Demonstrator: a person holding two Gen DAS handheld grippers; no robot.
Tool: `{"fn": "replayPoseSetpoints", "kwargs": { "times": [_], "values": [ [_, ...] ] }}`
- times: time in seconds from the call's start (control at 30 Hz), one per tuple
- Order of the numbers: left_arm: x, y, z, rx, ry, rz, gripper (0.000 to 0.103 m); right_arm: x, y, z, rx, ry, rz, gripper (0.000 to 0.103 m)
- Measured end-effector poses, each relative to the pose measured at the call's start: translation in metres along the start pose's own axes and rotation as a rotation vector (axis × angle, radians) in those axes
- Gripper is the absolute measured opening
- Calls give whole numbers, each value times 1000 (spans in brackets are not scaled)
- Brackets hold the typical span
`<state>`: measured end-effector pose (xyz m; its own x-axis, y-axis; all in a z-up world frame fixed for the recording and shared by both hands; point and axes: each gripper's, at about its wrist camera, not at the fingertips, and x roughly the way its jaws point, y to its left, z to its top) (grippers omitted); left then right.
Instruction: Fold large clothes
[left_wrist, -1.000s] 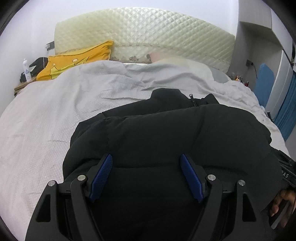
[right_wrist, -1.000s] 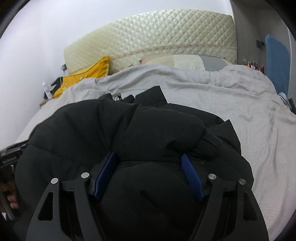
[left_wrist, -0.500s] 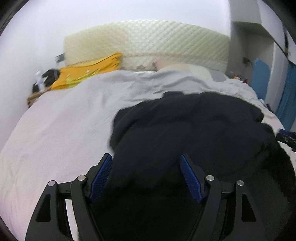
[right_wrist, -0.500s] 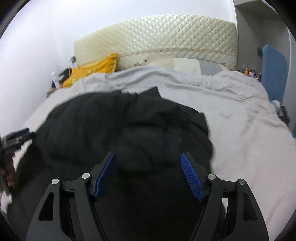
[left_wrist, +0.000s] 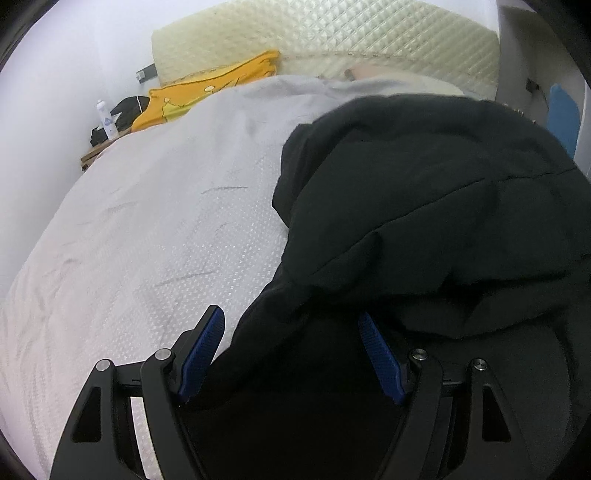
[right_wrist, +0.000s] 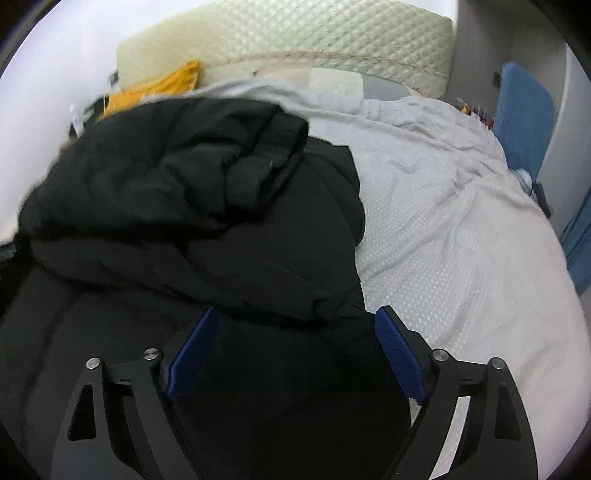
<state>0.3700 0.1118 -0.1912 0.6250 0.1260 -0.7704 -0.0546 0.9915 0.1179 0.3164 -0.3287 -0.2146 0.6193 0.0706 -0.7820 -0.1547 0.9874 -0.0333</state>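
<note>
While the black jacket (left_wrist: 424, 206) lies heaped on the bed (left_wrist: 147, 229), both tools hang over its near edge:

Jacket, place: bunched on the grey bedspread; from the left wrist view it fills 12 to 3 o'clock, from the right wrist view 9 to 12 o'clock. A thick folded layer rests on top of a flatter lower layer.

Left gripper (left_wrist: 291, 350): fingers stand wide apart. Dark cloth lies between them, but the left-hand pad sits over bare bedspread and no pad presses on the cloth; nothing is held.

Right gripper (right_wrist: 295, 350): fingers spread wide, having just been opening; jacket cloth lies between and beneath them, and neither pad is seen to bear on it.

Key relation: the folded bundle lies straight ahead of both pairs of fingers, toward 12 o'clock, its long axis running roughly 9 to 3 across the bed. Both hands sit at the near hem, neither clearly closer.

Next move, judged: probably another grasp of the lower layer at the hem to fold it over the bundle.

Surroundings: quilted cream headboard (right_wrist: 295, 40) at 12 o'clock; yellow pillow (left_wrist: 207, 92) at 11 o'clock.

Writing: none legible.
</note>
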Motion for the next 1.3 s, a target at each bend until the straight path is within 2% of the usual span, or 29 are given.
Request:
{"fn": "replayPoseSetpoints", "kwargs": {
  "times": [0.07,0.13,0.23,0.3,0.4,0.67,0.83,0.97,1.13,1.3],
  "values": [
    [3,0,1,-13,-4,11,76,3,9,-2,-72,17,-34,99],
    [5,5,3,-44,-5,12,76,3,11,-6,-95,15,-54,99],
    [7,18,6,-111,-23,30,76,6,1,-8,-72,3,-136,99],
    [7,30,8,-173,-39,21,77,5,-14,-6,0,-26,-169,99],
    [7,43,10,-239,-50,-4,77,7,-37,-4,112,-41,-117,99],
    [1,52,12,-282,-84,15,77,-14,-46,3,153,-175,-128,99],
    [9,55,10,-278,-73,40,77,0,-59,5,199,-165,-99,100],
    [16,57,9,-291,-47,19,77,27,-69,1,300,-91,-54,102],
    [2,51,10,-254,-61,23,76,16,-62,-1,293,-113,-66,102],
    [-27,45,10,-239,-103,-8,76,-9,-51,2,272,-144,-20,102]
  ]
}}
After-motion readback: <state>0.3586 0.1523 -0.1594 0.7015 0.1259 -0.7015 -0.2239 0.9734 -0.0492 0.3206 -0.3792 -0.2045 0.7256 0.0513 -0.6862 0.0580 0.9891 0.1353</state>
